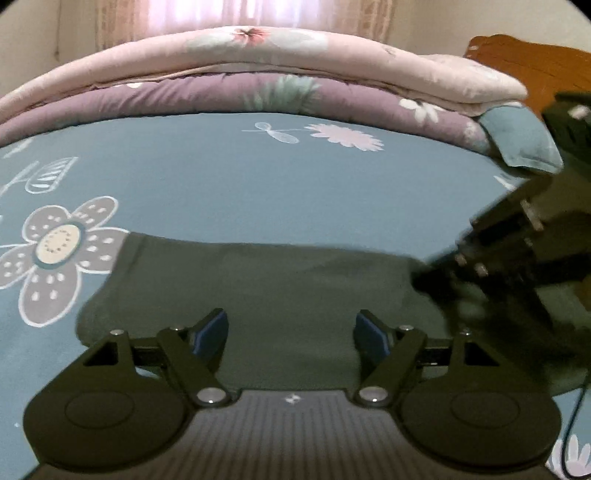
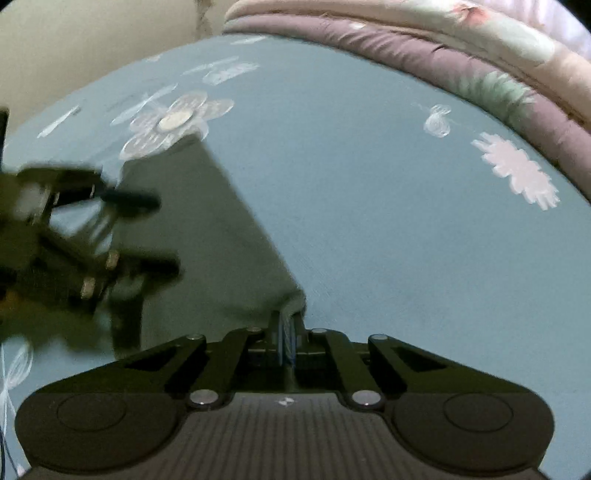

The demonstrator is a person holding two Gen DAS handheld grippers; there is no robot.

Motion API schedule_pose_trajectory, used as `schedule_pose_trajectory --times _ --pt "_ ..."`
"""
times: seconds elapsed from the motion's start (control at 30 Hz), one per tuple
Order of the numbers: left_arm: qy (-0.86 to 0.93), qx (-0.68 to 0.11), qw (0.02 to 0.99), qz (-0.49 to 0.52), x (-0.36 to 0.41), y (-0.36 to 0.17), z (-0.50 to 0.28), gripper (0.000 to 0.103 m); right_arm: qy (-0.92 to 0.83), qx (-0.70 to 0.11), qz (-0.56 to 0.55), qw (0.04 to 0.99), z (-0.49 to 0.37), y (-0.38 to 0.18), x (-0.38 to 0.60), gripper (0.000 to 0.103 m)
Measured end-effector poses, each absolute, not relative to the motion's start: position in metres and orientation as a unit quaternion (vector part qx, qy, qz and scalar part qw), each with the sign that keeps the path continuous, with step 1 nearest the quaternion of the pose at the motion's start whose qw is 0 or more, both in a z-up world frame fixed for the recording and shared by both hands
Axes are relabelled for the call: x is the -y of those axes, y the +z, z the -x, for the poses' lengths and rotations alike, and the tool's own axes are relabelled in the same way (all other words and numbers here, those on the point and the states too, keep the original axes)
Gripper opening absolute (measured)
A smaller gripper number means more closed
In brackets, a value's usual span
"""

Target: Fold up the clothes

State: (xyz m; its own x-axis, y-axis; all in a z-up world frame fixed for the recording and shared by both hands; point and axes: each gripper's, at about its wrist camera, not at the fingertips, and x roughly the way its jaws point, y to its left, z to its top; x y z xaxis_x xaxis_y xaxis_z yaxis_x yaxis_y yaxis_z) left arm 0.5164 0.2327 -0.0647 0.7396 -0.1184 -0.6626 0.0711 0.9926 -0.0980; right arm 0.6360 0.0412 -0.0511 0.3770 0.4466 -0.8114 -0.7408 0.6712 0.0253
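Observation:
A dark green garment (image 1: 277, 280) lies flat on the blue flowered bed sheet (image 1: 258, 184). My left gripper (image 1: 291, 332) hangs over its near part, open, with bare cloth showing between the blue pads and nothing pinched. In the right wrist view the garment (image 2: 207, 229) runs off to the left, and its near corner goes in between the fingers of my right gripper (image 2: 286, 332), which is shut on it. Each gripper shows blurred in the other's view: the right gripper (image 1: 443, 273) at the garment's right end, the left gripper (image 2: 155, 232) over the cloth.
Folded quilts (image 1: 258, 74), pink over purple, are stacked along the far side of the bed. A blue pillow corner (image 1: 524, 144) and a brown wooden headboard (image 1: 535, 62) sit at the far right. Behind the quilts hangs a curtain (image 1: 240, 14).

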Motion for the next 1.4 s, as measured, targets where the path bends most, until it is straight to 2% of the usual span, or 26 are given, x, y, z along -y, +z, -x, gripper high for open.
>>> schedule_pose_trajectory --times 0.1,0.17,0.27,0.33,0.47,0.6,0.67,0.7,0.8,0.87,0.97,1.03,1.4 --pt "-0.038 -0.352 0.934 0.037 -0.240 -0.061 -0.514 0.077 0.349 -0.407 0.166 0.828 -0.641 -0.045 -0.043 0.006" --pt "-0.039 -0.343 0.937 0.058 -0.250 -0.057 -0.512 0.077 0.340 -0.440 0.198 0.807 -0.645 -0.049 -0.049 0.013" --pt "-0.037 -0.329 0.940 0.076 -0.265 -0.052 -0.506 0.077 0.347 -0.415 0.221 0.812 -0.640 -0.027 -0.053 0.023" --pt "-0.034 -0.326 0.940 0.093 -0.274 -0.052 -0.504 0.077 0.372 -0.388 0.215 0.815 -0.642 -0.006 -0.068 0.037" --pt "-0.039 -0.321 0.941 0.099 -0.278 -0.051 -0.503 0.077 0.420 -0.387 0.200 0.796 -0.666 -0.002 -0.112 0.042" --pt "-0.062 -0.305 0.944 0.110 -0.282 -0.050 -0.497 0.077 0.431 -0.422 0.228 0.764 -0.683 -0.034 -0.143 0.040" --pt "-0.062 -0.300 0.944 0.121 -0.287 -0.051 -0.495 0.077 0.433 -0.420 0.255 0.756 -0.679 -0.046 -0.151 0.025" --pt "-0.061 -0.298 0.944 0.126 -0.290 -0.051 -0.495 0.077 0.442 -0.418 0.253 0.752 -0.675 -0.047 -0.152 0.004" --pt "-0.062 -0.296 0.943 0.140 -0.296 -0.054 -0.495 0.077 0.430 -0.389 0.259 0.772 -0.673 -0.043 -0.162 0.003" --pt "-0.058 -0.295 0.943 0.143 -0.300 -0.055 -0.494 0.077 0.432 -0.398 0.251 0.769 -0.677 -0.041 -0.168 0.005" --pt "-0.059 -0.290 0.943 0.155 -0.306 -0.056 -0.492 0.077 0.440 -0.396 0.262 0.762 -0.677 -0.036 -0.171 0.018" --pt "-0.059 -0.289 0.942 0.163 -0.310 -0.058 -0.491 0.078 0.451 -0.381 0.264 0.763 -0.677 -0.029 -0.174 0.032" --pt "-0.067 -0.300 0.938 0.159 -0.309 -0.066 -0.498 0.080 0.460 -0.406 0.222 0.758 -0.702 -0.045 -0.222 0.034"
